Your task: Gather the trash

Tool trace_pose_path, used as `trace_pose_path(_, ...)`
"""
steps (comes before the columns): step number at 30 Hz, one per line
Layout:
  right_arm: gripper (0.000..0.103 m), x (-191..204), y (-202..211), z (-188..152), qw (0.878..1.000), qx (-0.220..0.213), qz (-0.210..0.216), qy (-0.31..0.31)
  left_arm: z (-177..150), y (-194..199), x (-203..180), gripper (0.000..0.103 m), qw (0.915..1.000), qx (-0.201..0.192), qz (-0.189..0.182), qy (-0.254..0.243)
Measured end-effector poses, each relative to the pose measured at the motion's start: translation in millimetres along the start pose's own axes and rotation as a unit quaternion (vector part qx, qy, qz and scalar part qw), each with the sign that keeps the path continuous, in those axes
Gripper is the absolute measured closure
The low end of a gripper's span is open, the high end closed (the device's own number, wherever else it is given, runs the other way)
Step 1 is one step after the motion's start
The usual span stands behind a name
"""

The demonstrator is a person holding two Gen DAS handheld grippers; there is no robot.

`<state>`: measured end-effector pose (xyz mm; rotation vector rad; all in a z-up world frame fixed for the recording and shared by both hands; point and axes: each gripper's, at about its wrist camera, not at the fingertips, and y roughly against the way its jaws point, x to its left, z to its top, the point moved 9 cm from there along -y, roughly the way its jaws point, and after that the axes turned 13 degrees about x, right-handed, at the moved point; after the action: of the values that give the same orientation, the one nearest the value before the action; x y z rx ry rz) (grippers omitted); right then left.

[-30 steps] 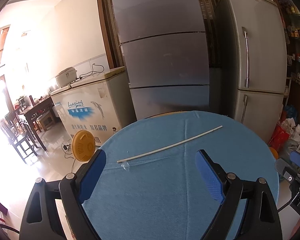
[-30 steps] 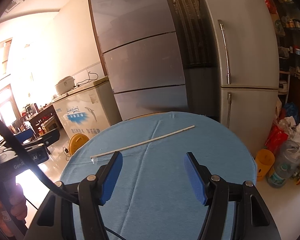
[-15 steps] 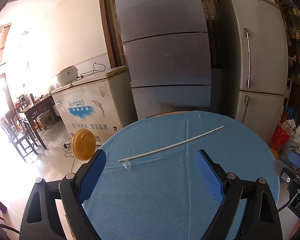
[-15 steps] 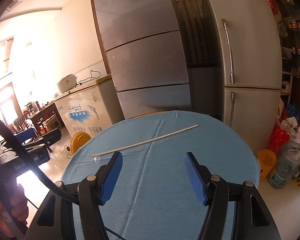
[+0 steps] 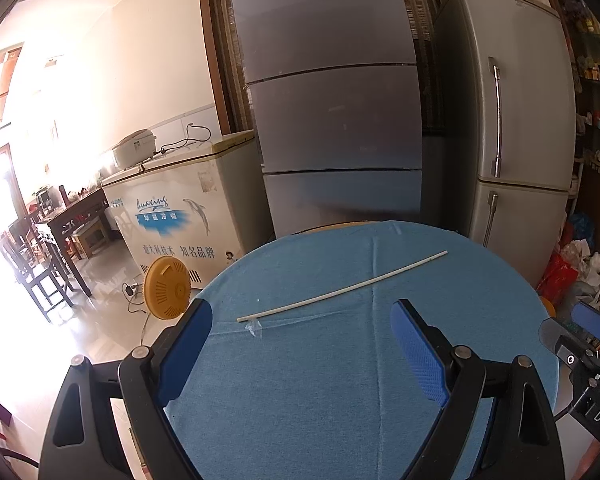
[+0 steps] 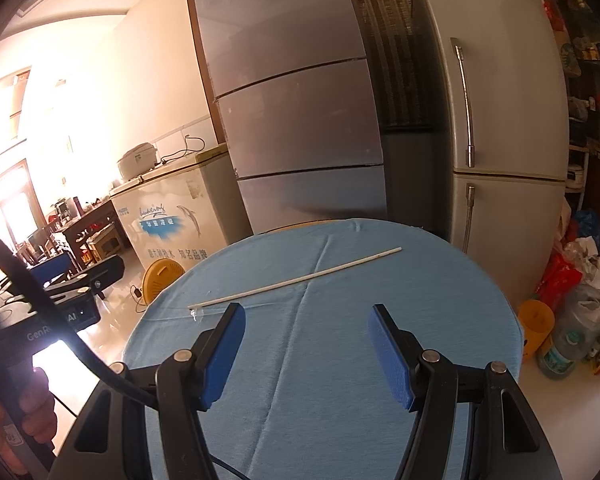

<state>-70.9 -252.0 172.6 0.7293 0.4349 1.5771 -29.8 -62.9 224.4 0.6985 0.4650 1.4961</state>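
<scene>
A long thin white stick (image 5: 342,289) (image 6: 296,280) lies slantwise on the round table under a blue cloth (image 5: 340,380) (image 6: 320,360). A small scrap of clear plastic (image 5: 255,326) (image 6: 195,314) sits at the stick's near left end. My left gripper (image 5: 302,330) hovers open over the near part of the table, short of the stick, with nothing between its blue pads. My right gripper (image 6: 305,330) is also open and empty, just nearer than the stick. Each gripper shows at the edge of the other's view.
Two grey fridges (image 5: 332,120) (image 5: 512,120) stand right behind the table. A white chest freezer (image 5: 180,208) and a yellow fan (image 5: 167,289) are at the left. Bags, a bottle and an orange bin (image 6: 536,326) crowd the floor at the right.
</scene>
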Motion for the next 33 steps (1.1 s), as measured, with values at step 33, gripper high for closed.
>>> trace_pose_path(33, 0.035, 5.5, -2.3, 1.6, 1.000, 0.000, 0.008, 0.009, -2.1, 0.7, 3.4, 0.012, 0.9999, -0.004, 0.001, 0.009)
